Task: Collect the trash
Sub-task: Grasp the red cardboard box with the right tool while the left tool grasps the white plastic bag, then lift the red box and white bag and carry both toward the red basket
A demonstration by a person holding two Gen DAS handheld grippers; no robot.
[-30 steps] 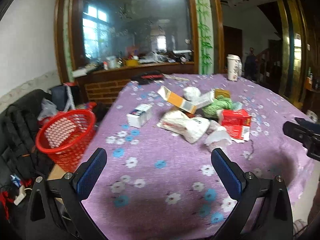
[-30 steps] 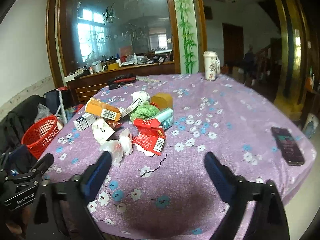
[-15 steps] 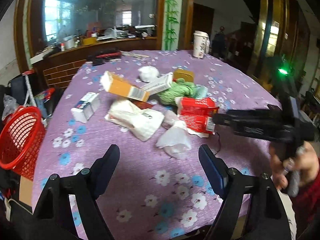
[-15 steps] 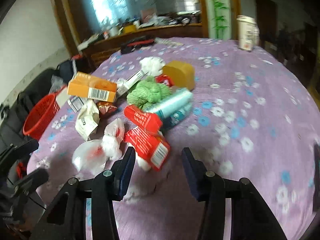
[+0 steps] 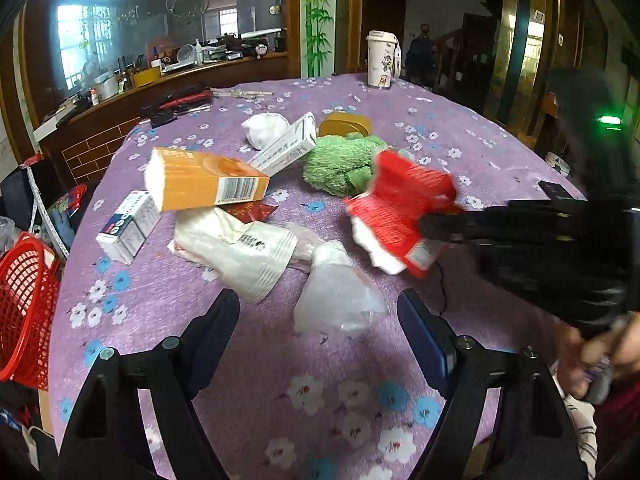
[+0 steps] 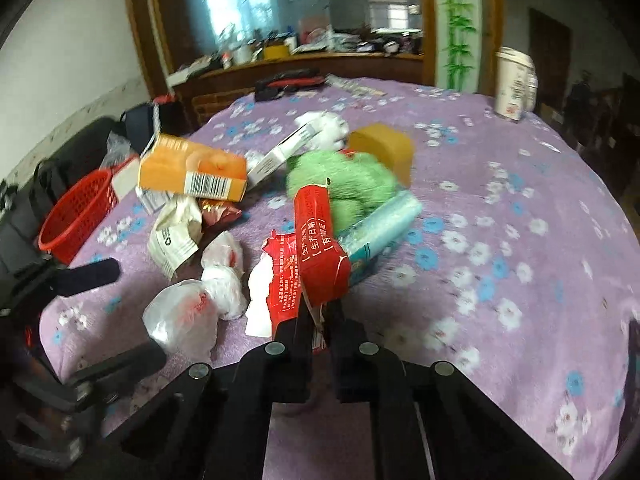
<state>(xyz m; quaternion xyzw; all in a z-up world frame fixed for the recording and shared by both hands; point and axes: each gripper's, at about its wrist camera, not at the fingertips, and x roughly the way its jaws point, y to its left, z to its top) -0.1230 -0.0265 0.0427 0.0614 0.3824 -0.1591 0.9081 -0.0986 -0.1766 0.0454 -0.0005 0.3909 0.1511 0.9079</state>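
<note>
Right claw (image 6: 322, 312) is clamped on our torn red wrapper (image 6: 316, 240), probably bound for the red basket (image 6: 76, 216); left claw (image 5: 320, 332) hangs apart over the crumpled plastic bag (image 5: 338, 300).

The bench (image 5: 460, 128) wears a purple cloth with white and blue flowers. Just ahead of the left fingers (image 5: 216, 320) lie a crumpled clear plastic bag (image 5: 338, 300) and a flattened white paper cup (image 5: 244, 248). Beyond these sit an orange carton (image 5: 200, 180), a small white box (image 5: 128, 228) and a brown snack wrapper (image 5: 250, 211), then a long white box (image 5: 288, 144), a green fuzzy cloth (image 5: 340, 164), a white wad (image 5: 265, 129) and a yellow box (image 5: 345, 123). Ahead of the right fingers (image 6: 298, 332) lies a pale blue packet (image 6: 380, 232). A white tumbler (image 5: 381, 65) stands at the far edge.
</note>
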